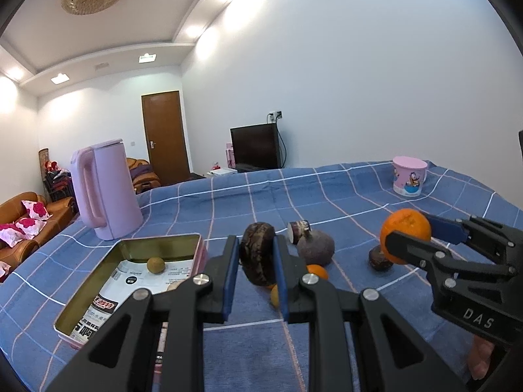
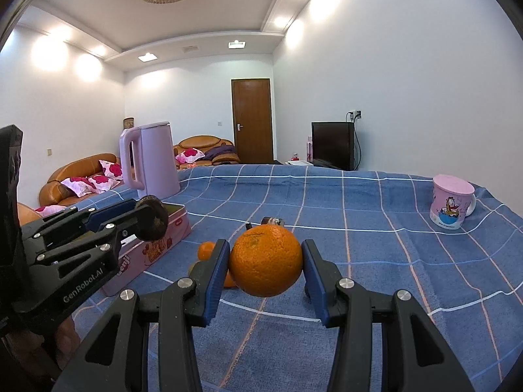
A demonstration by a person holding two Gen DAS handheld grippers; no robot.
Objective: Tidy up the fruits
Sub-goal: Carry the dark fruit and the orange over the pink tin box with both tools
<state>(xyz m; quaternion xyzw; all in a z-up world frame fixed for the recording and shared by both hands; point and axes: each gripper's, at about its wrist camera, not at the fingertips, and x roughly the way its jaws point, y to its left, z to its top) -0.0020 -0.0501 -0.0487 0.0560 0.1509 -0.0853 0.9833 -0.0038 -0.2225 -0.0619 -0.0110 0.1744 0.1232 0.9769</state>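
Left wrist view: my left tongs clamp dark wrinkled fruit; right tongs grip orange; pink tin left of them.

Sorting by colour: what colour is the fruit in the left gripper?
Dark brown, wrinkled fruit in the left gripper; clearest in the left wrist view.

The right gripper is clamping a round orange citrus fruit between its blue-padded black fingers, above the blue checked tablecloth. At the left, the left gripper is holding a dark brown wrinkled fruit over a pink rectangular tin box. A lilac plastic kettle is standing behind the box, and a pink cartoon-printed mug is sitting far right.
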